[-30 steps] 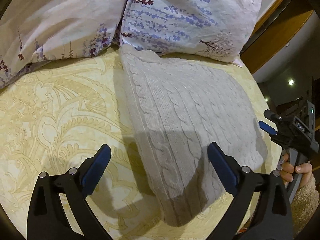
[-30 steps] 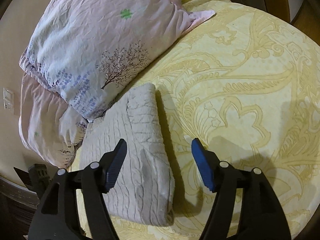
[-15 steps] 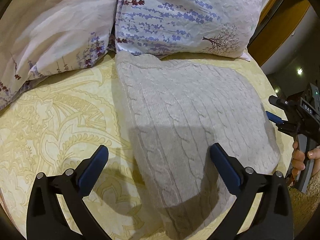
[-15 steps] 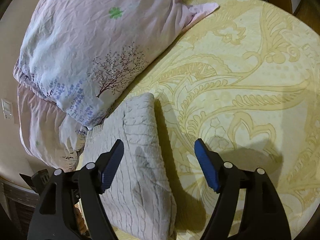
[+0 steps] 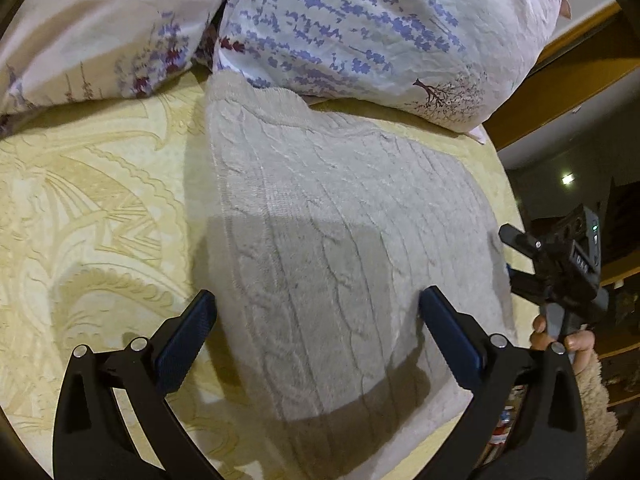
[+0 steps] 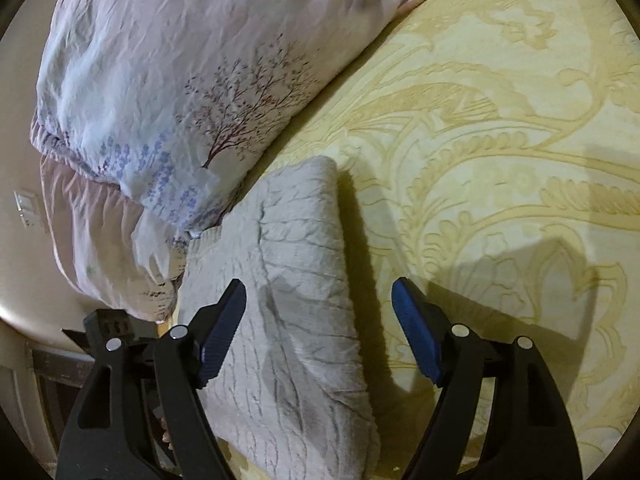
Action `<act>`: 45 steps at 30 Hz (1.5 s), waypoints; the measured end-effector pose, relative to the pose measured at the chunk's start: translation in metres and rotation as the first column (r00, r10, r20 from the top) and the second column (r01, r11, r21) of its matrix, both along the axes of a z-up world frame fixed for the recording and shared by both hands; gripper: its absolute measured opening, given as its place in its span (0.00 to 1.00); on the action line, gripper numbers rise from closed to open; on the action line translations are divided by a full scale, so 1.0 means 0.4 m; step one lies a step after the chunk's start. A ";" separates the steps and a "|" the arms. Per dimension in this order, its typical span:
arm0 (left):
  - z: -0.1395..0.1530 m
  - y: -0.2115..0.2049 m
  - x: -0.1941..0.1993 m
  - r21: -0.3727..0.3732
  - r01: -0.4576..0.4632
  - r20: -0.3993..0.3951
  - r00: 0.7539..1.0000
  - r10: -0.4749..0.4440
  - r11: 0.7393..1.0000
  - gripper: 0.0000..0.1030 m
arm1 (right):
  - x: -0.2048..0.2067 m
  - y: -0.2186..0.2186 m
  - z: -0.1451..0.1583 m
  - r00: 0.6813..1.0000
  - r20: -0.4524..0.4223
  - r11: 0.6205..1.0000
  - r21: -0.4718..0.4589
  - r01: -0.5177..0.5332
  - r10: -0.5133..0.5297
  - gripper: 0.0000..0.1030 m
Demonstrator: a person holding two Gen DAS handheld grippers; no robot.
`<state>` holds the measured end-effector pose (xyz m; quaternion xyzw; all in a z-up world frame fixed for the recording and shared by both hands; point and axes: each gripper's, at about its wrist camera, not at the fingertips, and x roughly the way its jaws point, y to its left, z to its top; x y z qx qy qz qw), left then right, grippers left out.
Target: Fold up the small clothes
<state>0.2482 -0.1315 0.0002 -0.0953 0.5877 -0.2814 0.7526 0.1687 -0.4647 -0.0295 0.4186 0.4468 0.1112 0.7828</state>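
Folded cream cable-knit sweater [image 5: 344, 264] lying flat on yellow patterned bedspread [image 5: 92, 208], far edge touching floral pillow [image 5: 360, 32] at head of bed; second pillow [image 5: 100, 28] just beside first. Left gripper [image 5: 316, 320] spread wide, empty, poised over near part of sweater, one blue pad [image 5: 184, 340] above bedspread, other above knit. Right gripper [image 6: 320, 316] likewise wide apart and empty, straddling folded edge of sweater [image 6: 296, 304], left finger over knit, right finger over bedspread [image 6: 500, 152]. Right gripper also visible in left view at bed edge [image 5: 560, 268], held by hand [image 5: 568, 340].
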 end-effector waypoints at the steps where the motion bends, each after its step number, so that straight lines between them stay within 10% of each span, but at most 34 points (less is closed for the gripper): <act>1: -0.004 -0.001 0.004 -0.012 -0.002 -0.011 1.000 0.002 1.000 0.99 | 0.003 0.006 -0.002 1.000 0.002 1.000 0.008 -0.014 0.014 0.72; 8: -0.021 0.019 0.043 -0.140 -0.074 -0.079 0.995 0.063 0.987 0.97 | 0.021 0.060 -0.011 0.992 0.017 0.991 0.042 -0.128 0.128 0.67; 16: -0.070 0.129 0.074 -0.305 -0.248 -0.220 0.958 0.185 0.920 0.60 | 0.013 0.042 -0.047 0.993 0.019 0.978 0.169 -0.119 0.117 0.47; 32: 0.029 0.216 0.027 -0.358 -0.209 -0.163 0.974 0.160 0.910 0.37 | 0.003 0.153 0.017 0.983 0.104 0.943 0.283 -0.175 0.151 0.27; 45: 0.019 0.461 0.031 -0.200 -0.305 -0.112 0.951 0.287 0.931 0.39 | 0.070 0.439 0.021 0.955 0.117 0.961 0.014 -0.277 0.274 0.25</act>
